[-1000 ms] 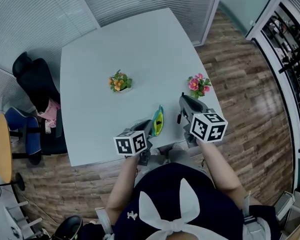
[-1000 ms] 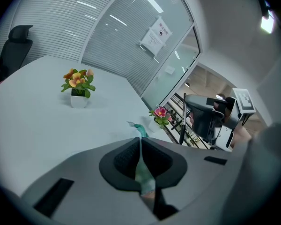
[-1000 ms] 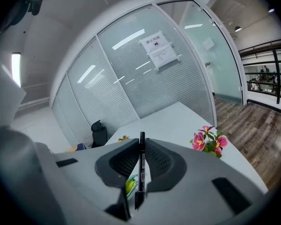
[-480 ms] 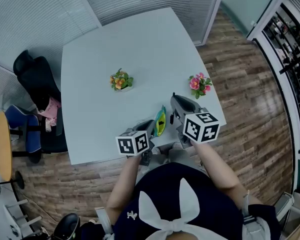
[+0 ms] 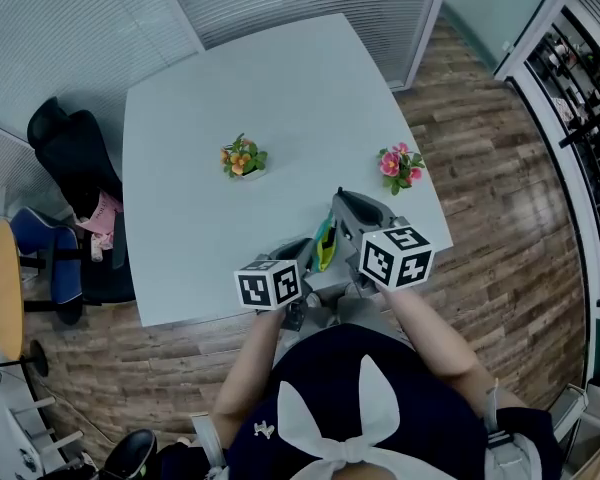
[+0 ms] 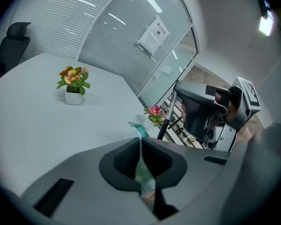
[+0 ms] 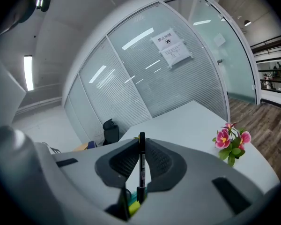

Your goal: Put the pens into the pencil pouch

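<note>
Two grippers share the work at the 6 o'clock edge of the table [image 5: 280,88], close to the person. There the left gripper [image 6: 139,146] has its pads pressed together on a thin fold of the teal pencil pouch [image 6: 143,172] and holds it up on edge. This looks like a way to keep the mouth raised and steady for loading.

Meanwhile the right gripper [image 7: 141,144] pinches a black pen [image 7: 141,165] between its jaws. The pen stands upright, its lower end pointing down at the yellow-green of the pouch beneath. In the head view this gripper sits at about 2 o'clock of the pouch, just beside it and tilted a little downward, probably so the pen can slide in end first. Whether the tip is already inside the opening I cannot tell.

Orange flowers [image 5: 242,156] stand well apart at 11 o'clock of the pouch, and pink flowers [image 5: 400,166] at 1 o'clock. Both are out of the working path.
</note>
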The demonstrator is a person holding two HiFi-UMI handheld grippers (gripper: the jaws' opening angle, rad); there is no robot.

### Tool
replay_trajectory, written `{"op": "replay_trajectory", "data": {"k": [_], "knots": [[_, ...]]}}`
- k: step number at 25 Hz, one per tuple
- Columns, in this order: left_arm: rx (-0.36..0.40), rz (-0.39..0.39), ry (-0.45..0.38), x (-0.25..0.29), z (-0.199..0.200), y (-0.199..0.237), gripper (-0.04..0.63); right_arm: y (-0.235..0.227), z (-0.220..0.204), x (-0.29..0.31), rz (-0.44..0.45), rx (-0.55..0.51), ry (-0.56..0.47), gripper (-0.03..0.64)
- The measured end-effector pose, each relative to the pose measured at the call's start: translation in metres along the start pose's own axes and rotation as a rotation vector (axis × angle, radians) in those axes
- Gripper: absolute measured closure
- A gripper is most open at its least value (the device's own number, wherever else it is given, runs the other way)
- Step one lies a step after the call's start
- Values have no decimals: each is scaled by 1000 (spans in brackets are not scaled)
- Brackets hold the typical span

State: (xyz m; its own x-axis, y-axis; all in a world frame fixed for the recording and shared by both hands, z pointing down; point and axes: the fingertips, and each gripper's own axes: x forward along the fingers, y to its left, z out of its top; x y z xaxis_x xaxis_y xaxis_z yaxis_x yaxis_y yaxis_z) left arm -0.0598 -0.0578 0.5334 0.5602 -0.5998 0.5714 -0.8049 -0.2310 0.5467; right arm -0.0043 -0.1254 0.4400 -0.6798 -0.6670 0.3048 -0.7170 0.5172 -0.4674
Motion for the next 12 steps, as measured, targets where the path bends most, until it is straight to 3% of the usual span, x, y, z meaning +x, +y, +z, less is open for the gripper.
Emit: {"op": "replay_trajectory", "data": {"k": [12], "knots": [[-28,-5,-12,1,2,-1,565,-2,-16,-6,-6,4,33,571]]}}
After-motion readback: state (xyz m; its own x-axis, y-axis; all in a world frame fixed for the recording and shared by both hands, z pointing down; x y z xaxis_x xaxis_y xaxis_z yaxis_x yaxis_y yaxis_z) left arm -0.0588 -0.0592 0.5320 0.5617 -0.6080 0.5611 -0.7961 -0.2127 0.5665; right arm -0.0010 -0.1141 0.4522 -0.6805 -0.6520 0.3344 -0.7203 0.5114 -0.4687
